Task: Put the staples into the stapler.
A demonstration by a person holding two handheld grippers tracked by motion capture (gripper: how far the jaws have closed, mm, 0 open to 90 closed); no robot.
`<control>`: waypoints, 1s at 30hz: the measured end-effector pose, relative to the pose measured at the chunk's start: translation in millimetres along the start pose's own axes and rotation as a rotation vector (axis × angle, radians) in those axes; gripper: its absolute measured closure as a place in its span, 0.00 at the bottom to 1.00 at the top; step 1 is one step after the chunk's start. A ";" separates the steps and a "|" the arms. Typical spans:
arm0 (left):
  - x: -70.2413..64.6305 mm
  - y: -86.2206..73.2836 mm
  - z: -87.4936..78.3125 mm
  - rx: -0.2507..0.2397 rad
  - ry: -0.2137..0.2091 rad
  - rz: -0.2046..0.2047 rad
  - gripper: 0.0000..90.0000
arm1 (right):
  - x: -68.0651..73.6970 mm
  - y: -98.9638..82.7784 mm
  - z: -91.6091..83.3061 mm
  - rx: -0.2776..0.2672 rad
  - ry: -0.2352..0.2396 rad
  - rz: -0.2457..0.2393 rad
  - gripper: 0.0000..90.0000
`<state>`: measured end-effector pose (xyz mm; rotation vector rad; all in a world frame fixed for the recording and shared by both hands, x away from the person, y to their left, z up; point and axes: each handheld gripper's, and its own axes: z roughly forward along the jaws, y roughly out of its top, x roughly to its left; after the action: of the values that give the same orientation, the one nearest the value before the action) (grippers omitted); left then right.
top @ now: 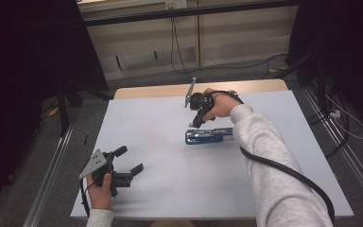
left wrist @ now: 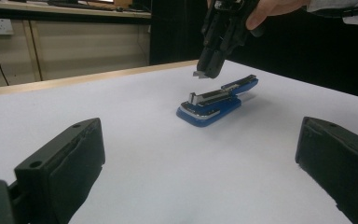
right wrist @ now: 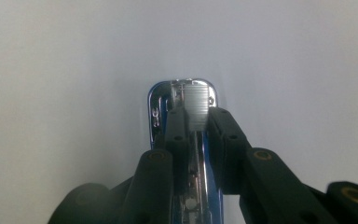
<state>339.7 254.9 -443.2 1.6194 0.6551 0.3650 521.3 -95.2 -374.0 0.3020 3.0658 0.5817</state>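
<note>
A blue and chrome stapler [top: 208, 136] lies on the white table top [top: 160, 189], a little right of centre, with its metal magazine showing on top [left wrist: 214, 100]. My right gripper [top: 196, 124] hangs tips-down just above the stapler's left end [right wrist: 161, 100]. It is shut on a small ribbed silver strip of staples [right wrist: 196, 102], which pokes out below the tips [left wrist: 198, 74]. My left gripper [top: 130, 160] rests near the front left corner, wide open and holding nothing [left wrist: 200, 163], with its jaws pointed toward the stapler.
The table's wooden far edge [top: 170, 90] shows beyond the white sheet. Cables [top: 176, 52] trail over the floor behind, and metal rails [top: 52, 165] run along both sides. Dark curtains [top: 23, 56] stand at the left and right.
</note>
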 end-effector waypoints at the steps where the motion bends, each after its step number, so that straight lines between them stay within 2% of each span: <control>1: -0.1 0.2 0.0 0.000 0.001 0.001 0.01 | 0.1 -0.6 0.8 -0.001 0.006 0.006 0.88; 19: 0.5 0.1 0.2 0.007 0.000 0.005 0.01 | 1.7 0.3 9.0 -0.005 0.018 -0.007 0.88; 20: 0.4 0.0 0.3 0.008 0.000 0.002 0.01 | 2.4 0.2 8.9 0.002 0.017 0.005 0.88; 30: 0.4 -0.1 0.8 0.008 -0.002 0.006 0.01 | 2.7 -2.1 14.5 -0.018 0.030 -0.003 0.88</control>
<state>340.5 254.4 -443.4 1.6295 0.6512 0.3661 518.8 -91.3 -388.3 0.2916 3.0874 0.6194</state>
